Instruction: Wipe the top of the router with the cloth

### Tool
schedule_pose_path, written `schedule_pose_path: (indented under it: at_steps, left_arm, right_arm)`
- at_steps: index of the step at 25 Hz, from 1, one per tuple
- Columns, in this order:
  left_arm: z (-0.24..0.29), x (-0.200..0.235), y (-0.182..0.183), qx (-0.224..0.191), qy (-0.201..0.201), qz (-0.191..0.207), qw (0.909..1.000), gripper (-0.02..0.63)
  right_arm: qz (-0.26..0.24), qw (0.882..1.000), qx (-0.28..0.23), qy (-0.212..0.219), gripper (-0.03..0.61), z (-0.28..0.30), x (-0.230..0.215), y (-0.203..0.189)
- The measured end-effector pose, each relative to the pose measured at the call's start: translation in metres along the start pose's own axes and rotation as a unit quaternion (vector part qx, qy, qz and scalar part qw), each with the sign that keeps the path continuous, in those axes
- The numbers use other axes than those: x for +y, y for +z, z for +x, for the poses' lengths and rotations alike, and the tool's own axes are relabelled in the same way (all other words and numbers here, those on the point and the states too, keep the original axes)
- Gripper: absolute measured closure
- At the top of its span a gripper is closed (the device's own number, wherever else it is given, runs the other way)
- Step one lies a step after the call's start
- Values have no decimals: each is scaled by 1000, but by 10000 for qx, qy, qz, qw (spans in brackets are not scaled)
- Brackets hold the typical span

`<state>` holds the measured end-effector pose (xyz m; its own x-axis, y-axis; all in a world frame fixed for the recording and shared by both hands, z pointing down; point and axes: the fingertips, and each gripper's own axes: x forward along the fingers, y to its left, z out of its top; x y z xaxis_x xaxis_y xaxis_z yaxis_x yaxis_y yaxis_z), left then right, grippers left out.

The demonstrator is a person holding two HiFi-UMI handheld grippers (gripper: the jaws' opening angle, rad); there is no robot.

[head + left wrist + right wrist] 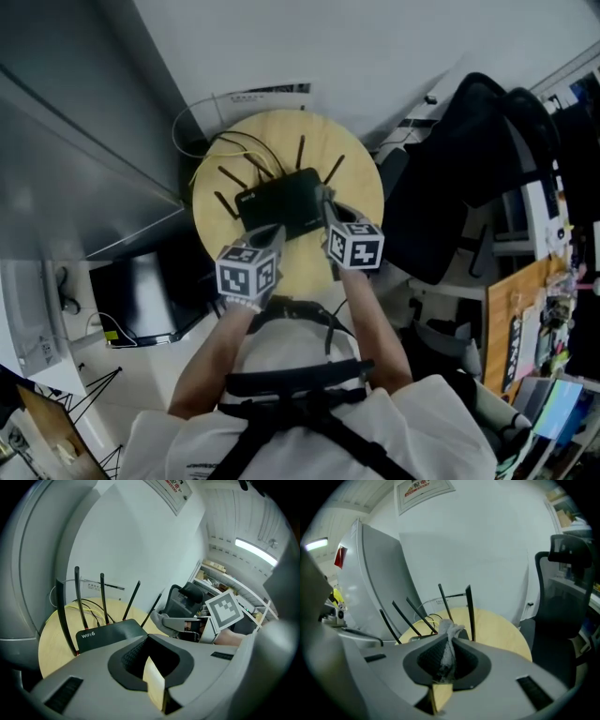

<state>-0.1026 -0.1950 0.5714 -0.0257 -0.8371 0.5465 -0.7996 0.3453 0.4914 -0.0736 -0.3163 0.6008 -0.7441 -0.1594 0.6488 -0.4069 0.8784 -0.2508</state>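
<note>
A black router (281,202) with several upright antennas lies on a round wooden table (356,178). In the left gripper view the router (110,630) shows its "WiFi6" label just beyond my jaws. My right gripper (328,204) hovers at the router's right edge, shut on a grey-white cloth (450,641) that sticks up between its jaws. My left gripper (274,232) sits over the router's near edge. Its jaws look closed with nothing between them (152,667). The right gripper (161,618) also shows in the left gripper view, beside the router.
Yellow and black cables (211,150) trail off the table's back left. A tall grey cabinet (75,141) stands to the left. A black office chair (459,187) is close on the right, with cluttered shelves (544,309) behind it. A dark box (150,295) sits on the floor.
</note>
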Motion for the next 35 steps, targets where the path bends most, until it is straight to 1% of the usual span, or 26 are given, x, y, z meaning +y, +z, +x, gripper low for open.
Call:
schedule_pose_path:
  at_steps: [5,13,16,22,26,28,32,35]
  left_arm:
    - [8,10,4,2,87,-127,9999,617]
    - [9,25,5,-23,215,-346,9992,617]
    - [11,27,5,-56,228,-413,9989,617]
    - [10,29,1,-78,262,-532,9982,617]
    - [5,38,-4,-61,349,-638,9973,617]
    - [1,43,-7,-69,412,-702,9967,617]
    - [-7,54,-11,-128,548,-812,9951,617]
    - [-14,61,-13,-166,655,-843,9941,617]
  right_arm:
    - [-248,9994,208,-154,541,36,-4,8]
    - [-934,9926,544,-546,540,84,-12,15]
    - [-1105,9904,631,-545,540,102,-9,13]
    - [-1427,9807,940,-945,540,125,-24,1]
    - [-1517,9769,1094,-1033,540,136,-24,-6]
    - [-1543,9763,1144,-997,540,140,-23,-8]
    - [-1497,9798,1211,-545,541,144,0,-13]
    - [-1535,9800,1236,-261,541,145,22,-17]
